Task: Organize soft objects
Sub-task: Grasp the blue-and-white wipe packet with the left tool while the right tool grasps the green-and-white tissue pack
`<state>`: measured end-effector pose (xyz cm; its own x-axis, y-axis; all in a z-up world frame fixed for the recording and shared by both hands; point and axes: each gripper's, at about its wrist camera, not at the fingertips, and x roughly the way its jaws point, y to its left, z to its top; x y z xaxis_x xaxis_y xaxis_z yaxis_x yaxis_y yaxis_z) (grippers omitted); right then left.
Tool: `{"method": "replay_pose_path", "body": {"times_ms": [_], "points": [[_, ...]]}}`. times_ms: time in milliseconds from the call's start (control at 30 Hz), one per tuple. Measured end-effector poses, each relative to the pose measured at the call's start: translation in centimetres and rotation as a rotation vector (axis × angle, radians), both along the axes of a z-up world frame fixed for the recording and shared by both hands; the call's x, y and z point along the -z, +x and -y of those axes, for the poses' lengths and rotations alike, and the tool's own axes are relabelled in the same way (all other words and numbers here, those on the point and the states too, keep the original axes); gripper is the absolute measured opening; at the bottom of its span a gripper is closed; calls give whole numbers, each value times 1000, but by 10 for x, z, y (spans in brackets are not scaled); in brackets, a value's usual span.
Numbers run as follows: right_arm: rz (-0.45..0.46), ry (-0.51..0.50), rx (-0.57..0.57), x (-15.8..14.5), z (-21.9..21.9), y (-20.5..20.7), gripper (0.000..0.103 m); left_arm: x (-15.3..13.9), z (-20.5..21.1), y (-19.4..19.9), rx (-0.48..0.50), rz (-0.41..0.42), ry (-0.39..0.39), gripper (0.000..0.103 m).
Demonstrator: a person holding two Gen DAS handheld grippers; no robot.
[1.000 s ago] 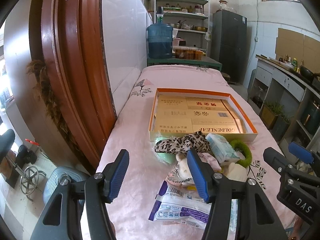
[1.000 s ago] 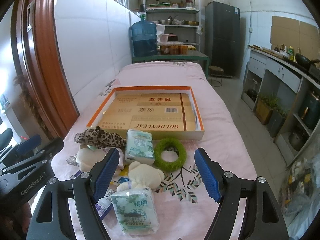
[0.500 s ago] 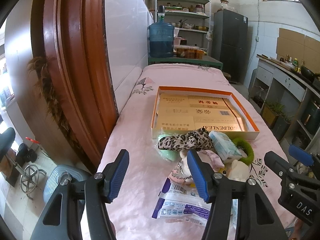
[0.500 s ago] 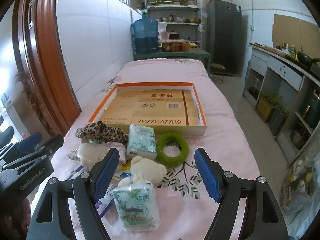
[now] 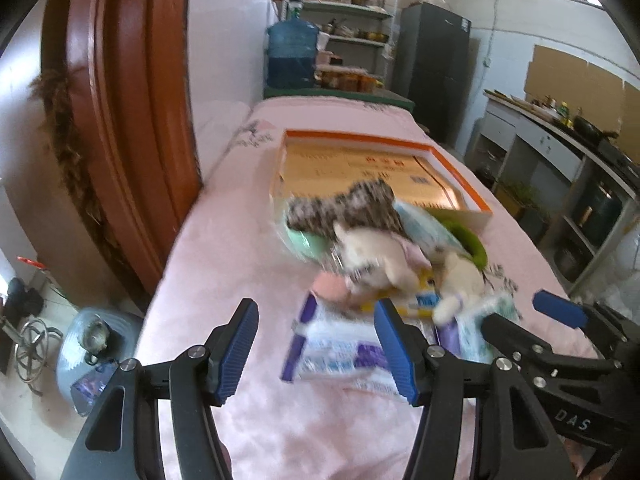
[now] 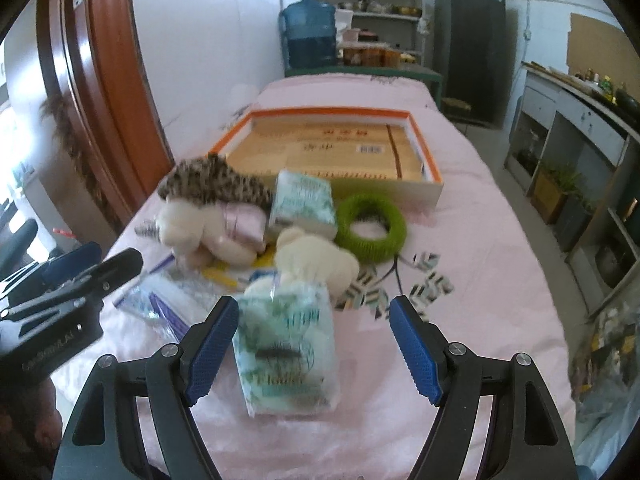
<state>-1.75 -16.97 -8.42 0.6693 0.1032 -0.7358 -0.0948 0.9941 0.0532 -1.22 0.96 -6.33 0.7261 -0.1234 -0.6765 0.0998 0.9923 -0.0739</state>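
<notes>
A heap of soft things lies on the pink cloth in front of an orange-rimmed box (image 6: 432,184) (image 5: 478,206). In it are a leopard-print cloth (image 6: 212,184) (image 5: 348,204), a cream plush toy (image 6: 316,260) (image 5: 372,256), a green knitted ring (image 6: 370,230), and tissue packs (image 6: 302,200). The nearest tissue pack (image 6: 286,344) lies between the jaws of my right gripper (image 6: 314,350), which is open and not touching it. My left gripper (image 5: 316,350) is open over bare cloth, with a white and purple plastic packet (image 5: 336,350) by its right finger.
A brown wooden door frame (image 5: 116,120) rises at the table's left side. Beyond the table's far end stand a blue water jug (image 6: 310,34), shelves and a dark fridge (image 6: 468,40). A counter (image 6: 580,112) runs along the right, across an aisle. A fan (image 5: 36,344) sits on the floor at left.
Both grippers have sunk toward the table and tilted down, so the heap looks larger and nearer. The nearest tissue pack now lies between the right jaws. Both stayed open.
</notes>
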Motion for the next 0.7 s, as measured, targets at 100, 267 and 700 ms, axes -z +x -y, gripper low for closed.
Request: {"method": "replay_pose_path", "body": {"times_ms": [100,267,700], "points": [[-19,6,-6,8,0,0,79,12,5,-3,28,-26,-10,60],[-41,18,-22,16,0,2,79,28,6,0,47,-62,-57,60],[-105,73,-68,30,-5,9,79,56,-15,14,23,-129,-198,61]]}}
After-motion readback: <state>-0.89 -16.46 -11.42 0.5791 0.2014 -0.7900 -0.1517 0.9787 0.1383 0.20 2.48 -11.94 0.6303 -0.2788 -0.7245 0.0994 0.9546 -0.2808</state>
